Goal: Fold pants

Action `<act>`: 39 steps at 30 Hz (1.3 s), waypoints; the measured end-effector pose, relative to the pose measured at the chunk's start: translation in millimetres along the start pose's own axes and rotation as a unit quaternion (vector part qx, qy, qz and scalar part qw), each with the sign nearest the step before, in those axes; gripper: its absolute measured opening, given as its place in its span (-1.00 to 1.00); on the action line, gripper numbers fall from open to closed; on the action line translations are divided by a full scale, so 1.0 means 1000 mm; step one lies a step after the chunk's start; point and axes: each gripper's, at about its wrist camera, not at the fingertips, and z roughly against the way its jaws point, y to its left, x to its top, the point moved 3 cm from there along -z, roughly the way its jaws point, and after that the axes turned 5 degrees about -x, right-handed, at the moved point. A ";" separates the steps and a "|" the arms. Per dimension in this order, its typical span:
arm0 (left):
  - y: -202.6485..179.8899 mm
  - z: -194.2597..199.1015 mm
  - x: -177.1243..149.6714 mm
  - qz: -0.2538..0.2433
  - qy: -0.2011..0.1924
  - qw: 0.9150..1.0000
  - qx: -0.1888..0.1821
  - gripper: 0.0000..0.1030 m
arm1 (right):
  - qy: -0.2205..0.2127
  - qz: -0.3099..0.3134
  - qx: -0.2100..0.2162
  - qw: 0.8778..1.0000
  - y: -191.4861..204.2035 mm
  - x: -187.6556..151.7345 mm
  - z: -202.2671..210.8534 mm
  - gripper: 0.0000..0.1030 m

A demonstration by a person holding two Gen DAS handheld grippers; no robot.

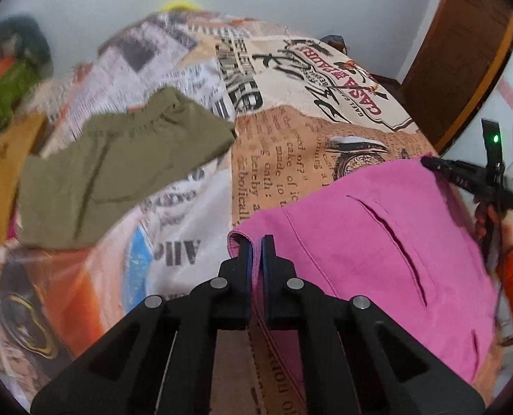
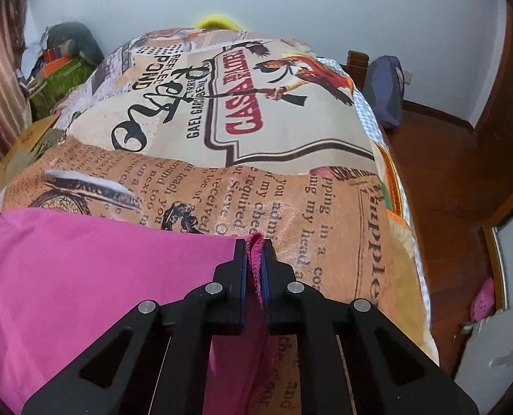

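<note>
The pink pants (image 1: 377, 242) lie on the bed's printed cover (image 2: 291, 190), near its front edge, with a folded olive garment (image 1: 118, 166) beyond them to the left. The left claw (image 1: 255, 245) is clenched on the pants' left corner, the right claw (image 2: 254, 247) on their right corner, where only a thin frilled edge sits between the pads. That narrow bite looks likely to slip if the cloth is pulled taut. A lift could also drag the cover along, or sweep the pants into the olive garment.

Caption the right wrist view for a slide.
Right gripper shut on a corner of bright pink fabric pants on the newspaper-print bedspread.
</note>
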 end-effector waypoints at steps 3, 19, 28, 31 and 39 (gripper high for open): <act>-0.001 0.001 -0.001 -0.007 -0.004 1.000 0.015 -0.94 | -0.002 0.008 -0.011 1.000 -0.001 0.002 -0.001 -0.94; 0.006 0.031 0.011 0.016 -0.012 0.999 0.035 -0.46 | -0.019 0.009 0.005 1.000 0.016 0.018 0.040 -0.33; -0.025 -0.002 0.015 -0.002 0.013 1.000 0.005 -0.28 | 0.028 0.054 0.048 0.997 0.055 -0.004 0.021 -0.24; -0.023 -0.019 0.005 -0.008 0.029 0.999 0.011 -0.27 | 0.041 0.037 0.063 0.997 0.046 -0.016 0.009 -0.24; -0.018 0.008 0.000 -0.014 0.016 0.999 0.029 -0.25 | 0.057 0.015 0.039 0.997 0.026 -0.020 0.035 -0.24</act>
